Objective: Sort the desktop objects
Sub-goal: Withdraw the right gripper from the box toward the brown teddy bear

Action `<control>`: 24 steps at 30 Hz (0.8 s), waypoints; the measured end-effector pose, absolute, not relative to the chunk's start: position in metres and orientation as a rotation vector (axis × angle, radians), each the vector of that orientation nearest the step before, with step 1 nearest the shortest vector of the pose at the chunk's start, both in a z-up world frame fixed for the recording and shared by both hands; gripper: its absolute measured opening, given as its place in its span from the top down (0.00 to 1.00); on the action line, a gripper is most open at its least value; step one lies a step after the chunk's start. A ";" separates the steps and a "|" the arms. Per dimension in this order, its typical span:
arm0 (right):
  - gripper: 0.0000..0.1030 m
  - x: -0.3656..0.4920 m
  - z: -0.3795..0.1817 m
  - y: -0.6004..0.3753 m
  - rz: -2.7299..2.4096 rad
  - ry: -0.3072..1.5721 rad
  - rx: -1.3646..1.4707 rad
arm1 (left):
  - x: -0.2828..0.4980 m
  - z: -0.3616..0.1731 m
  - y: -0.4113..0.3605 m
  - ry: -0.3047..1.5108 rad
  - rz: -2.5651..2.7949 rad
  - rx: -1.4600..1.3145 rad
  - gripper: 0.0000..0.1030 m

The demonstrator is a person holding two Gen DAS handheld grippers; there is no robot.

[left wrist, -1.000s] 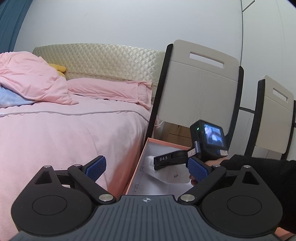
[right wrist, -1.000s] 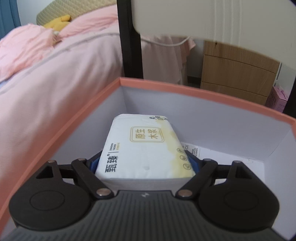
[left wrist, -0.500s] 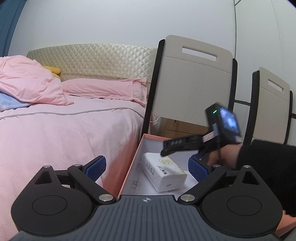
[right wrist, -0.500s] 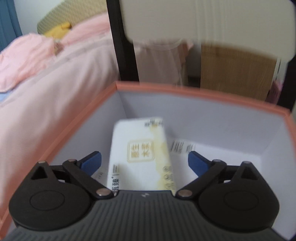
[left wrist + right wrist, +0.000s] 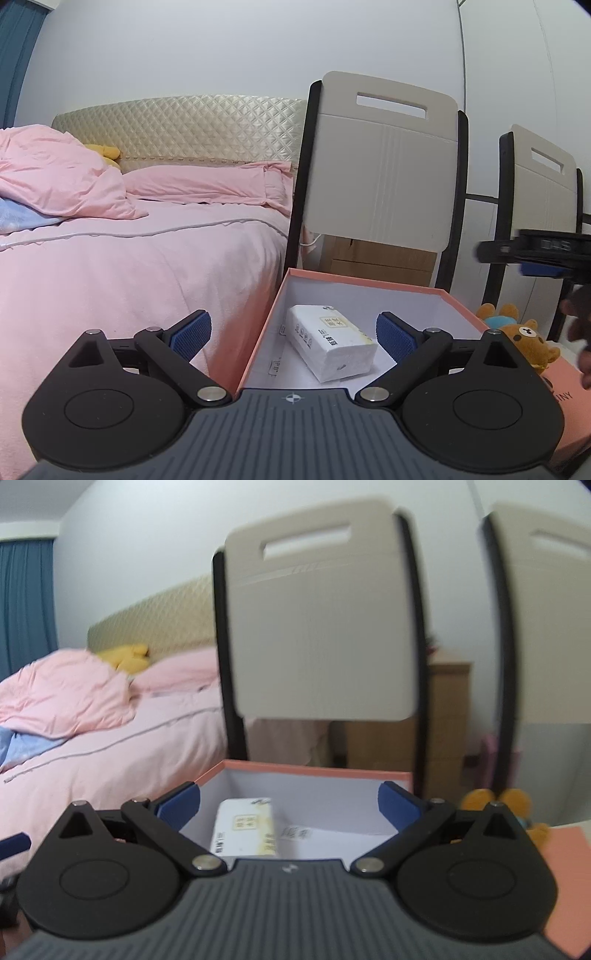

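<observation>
A white tissue pack (image 5: 330, 341) lies loose on the floor of an open box with a salmon rim (image 5: 364, 281) and white inner walls. My left gripper (image 5: 293, 334) stands open in front of the box, nothing between its blue pads. My right gripper (image 5: 290, 805) is open and empty too, raised above and behind the box rim (image 5: 314, 767), with the tissue pack (image 5: 243, 829) below it. In the left wrist view the right gripper (image 5: 532, 254) shows at the far right edge, held by a hand (image 5: 580, 325).
A bed with pink covers (image 5: 129, 251) lies to the left. Two beige chair backs (image 5: 384, 166) stand behind the box. A plush bear (image 5: 524, 338) sits to the right of the box, beside a salmon lid (image 5: 565, 878). A wooden drawer unit (image 5: 424, 716) stands behind the chairs.
My right gripper opened, let go of the tissue pack inside the box, then rose and pulled back to the right. The left gripper stayed open and nearly still.
</observation>
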State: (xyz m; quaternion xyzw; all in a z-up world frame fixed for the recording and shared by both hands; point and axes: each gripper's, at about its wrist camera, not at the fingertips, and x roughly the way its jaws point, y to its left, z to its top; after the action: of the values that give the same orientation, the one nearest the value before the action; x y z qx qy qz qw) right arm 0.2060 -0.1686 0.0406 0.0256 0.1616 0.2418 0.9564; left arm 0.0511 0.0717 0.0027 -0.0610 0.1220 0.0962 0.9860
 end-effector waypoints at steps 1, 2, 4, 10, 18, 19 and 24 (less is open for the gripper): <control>0.00 0.197 0.039 -0.175 0.475 0.302 0.058 | 0.051 0.002 0.072 0.245 0.193 -0.119 0.05; 0.00 0.187 0.037 -0.181 0.457 0.274 0.060 | 0.051 0.002 0.071 0.245 0.193 -0.115 0.05; 0.00 0.169 0.031 -0.191 0.415 0.212 0.056 | 0.051 0.002 0.071 0.245 0.193 -0.107 0.05; 0.00 0.134 0.020 -0.214 0.357 0.127 0.049 | 0.049 0.002 0.070 0.236 0.186 -0.087 0.05; 0.00 0.122 0.015 -0.236 0.289 0.084 0.097 | 0.046 0.002 0.070 0.235 0.179 -0.087 0.05; 0.00 0.122 0.014 -0.238 0.281 0.087 0.106 | 0.046 0.001 0.070 0.236 0.179 -0.088 0.05; 0.00 0.126 0.007 -0.247 0.269 0.128 0.153 | 0.046 0.002 0.069 0.241 0.175 -0.087 0.05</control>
State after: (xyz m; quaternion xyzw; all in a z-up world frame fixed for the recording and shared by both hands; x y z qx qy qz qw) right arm 0.1257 -0.2467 0.0072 0.0763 0.0637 0.1337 0.9860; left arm 0.0463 0.0694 0.0017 -0.0434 0.1200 0.0871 0.9880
